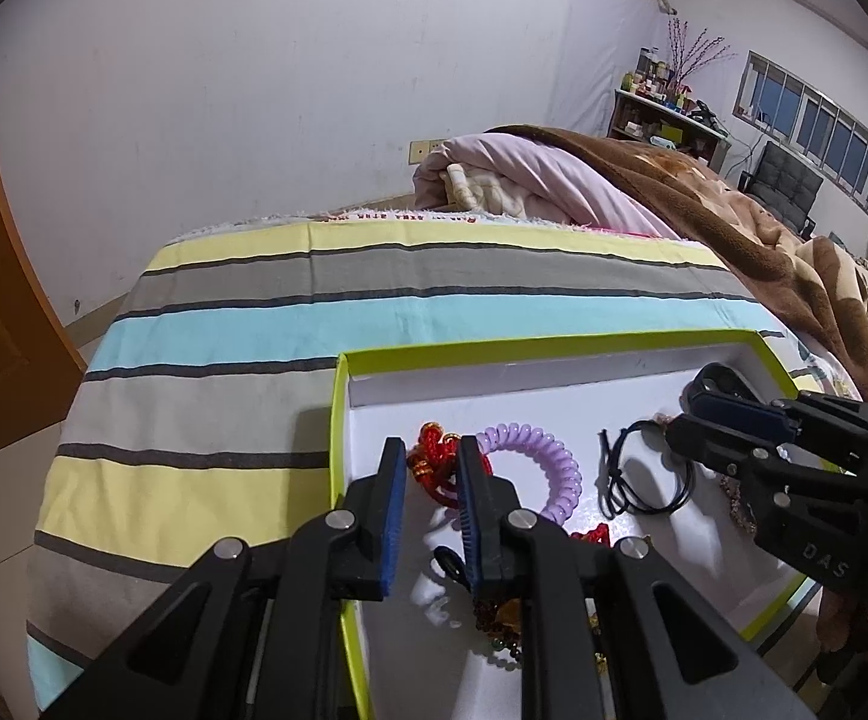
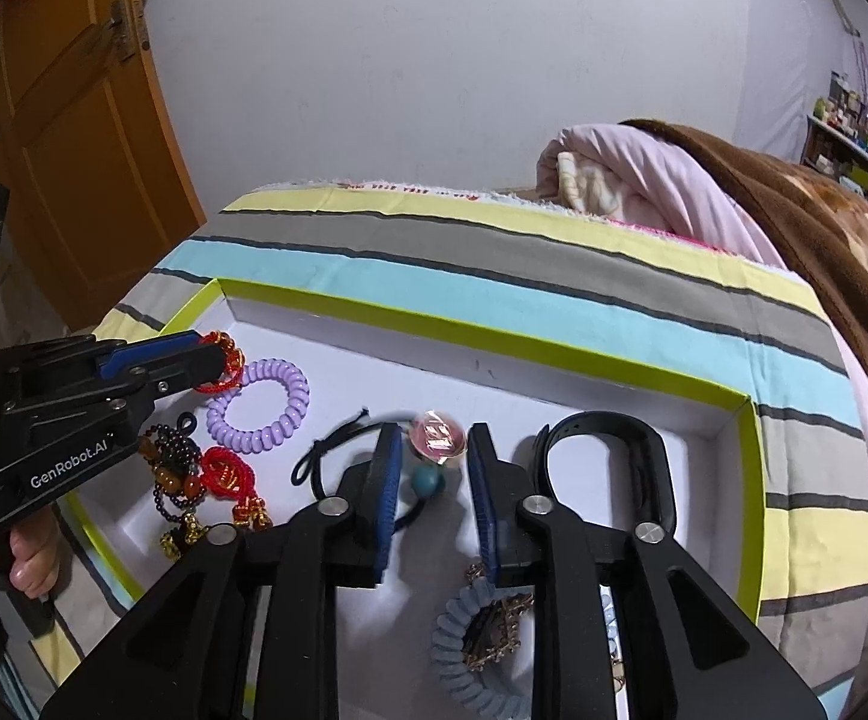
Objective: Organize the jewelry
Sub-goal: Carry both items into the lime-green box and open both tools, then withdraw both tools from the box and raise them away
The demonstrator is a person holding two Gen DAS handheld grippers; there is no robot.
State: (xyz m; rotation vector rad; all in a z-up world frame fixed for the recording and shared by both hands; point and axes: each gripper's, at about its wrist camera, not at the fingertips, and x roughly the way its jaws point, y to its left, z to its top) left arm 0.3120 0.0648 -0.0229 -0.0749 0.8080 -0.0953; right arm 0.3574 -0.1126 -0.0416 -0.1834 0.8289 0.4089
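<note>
Jewelry lies spread on the white floor of a shallow box with a lime-green rim (image 2: 494, 339), and the box sits on a striped bed sheet (image 1: 206, 372), not on a desk.

Starting from the left, my left gripper (image 1: 428, 456) hangs over the left part of the box. Its two blue pads stand a little apart, with a narrow gap. A red knotted cord bracelet (image 1: 434, 450) shows through this gap, and in the right wrist view the tips reach just to its beaded loop, but I cannot tell if the pads really press on it. Just beside it to the right lies a purple spiral hair tie (image 2: 260, 402), flat and touching the red cord. Nearer to me there is a dark bead bracelet with amber beads (image 2: 173, 471) and one more red knotted piece (image 2: 227, 468).

Further to the right, a thin black elastic loop (image 1: 644, 480) lies flat. My right gripper (image 2: 434, 456) is over it with the pads clearly apart. Between them I see a pink round charm (image 2: 437, 435) and a teal bead (image 2: 428, 480), but the pads do not press on either one. Under this gripper a blue-grey spiral tie (image 2: 464, 648) rests with a gold ornament inside. At the far right, a black wristband (image 2: 608, 456) lies against the box wall.
</note>
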